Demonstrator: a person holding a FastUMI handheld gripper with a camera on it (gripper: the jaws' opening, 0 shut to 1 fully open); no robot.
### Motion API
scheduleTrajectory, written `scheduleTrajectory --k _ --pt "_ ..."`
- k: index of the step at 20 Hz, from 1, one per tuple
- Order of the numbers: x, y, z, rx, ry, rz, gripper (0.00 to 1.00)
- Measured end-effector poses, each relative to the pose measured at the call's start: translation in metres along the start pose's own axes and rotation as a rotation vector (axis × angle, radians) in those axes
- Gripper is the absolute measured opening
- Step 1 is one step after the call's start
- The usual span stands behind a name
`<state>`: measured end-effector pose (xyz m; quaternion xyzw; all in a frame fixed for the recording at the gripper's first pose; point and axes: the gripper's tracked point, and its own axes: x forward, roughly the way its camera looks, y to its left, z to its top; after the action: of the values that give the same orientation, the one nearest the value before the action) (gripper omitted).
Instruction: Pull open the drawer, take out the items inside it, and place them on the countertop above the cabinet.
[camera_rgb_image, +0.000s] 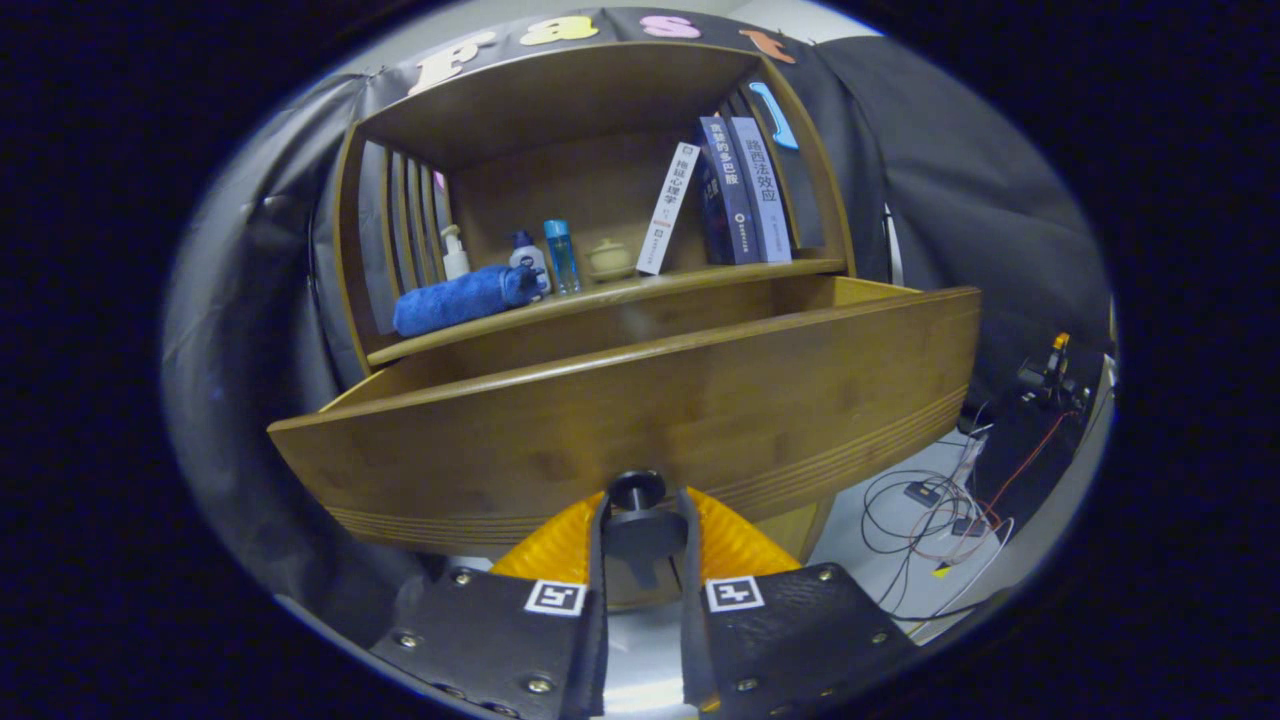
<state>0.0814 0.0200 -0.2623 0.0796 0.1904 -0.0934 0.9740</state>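
Tongs (642, 535) closed on the dark round knob (637, 492) at the middle of the drawer (640, 415) front, 1 finger pressing each side of the knob's stem. Drawer is pulled well out from the cabinet; its wooden front panel runs wide across just ahead of the fingers, long axis side to side, tilted with the right end higher. Grooved lines along the panel's lower edge. Drawer inside is hidden behind the front, contents cannot be told. Open floor to the right of the drawer with loose cables (930, 520). Bench (620, 295) above the drawer carries a rolled blue towel (462, 298), 3 small bottles (562, 256), a small pot (610, 259) and 3 books (740, 190), 1 leaning.
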Motion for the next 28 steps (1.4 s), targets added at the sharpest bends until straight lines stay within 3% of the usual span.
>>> scheduleTrajectory --k 17,23,24,28 --pt "-0.010 -0.001 -0.001 0.059 -0.053 0.010 0.29" --pt "-0.007 -0.001 0.001 0.050 -0.041 0.006 0.42" --pt "-0.009 0.002 0.006 0.044 -0.048 0.009 0.48" --pt "-0.019 0.016 0.045 -0.011 -0.121 0.022 0.56"
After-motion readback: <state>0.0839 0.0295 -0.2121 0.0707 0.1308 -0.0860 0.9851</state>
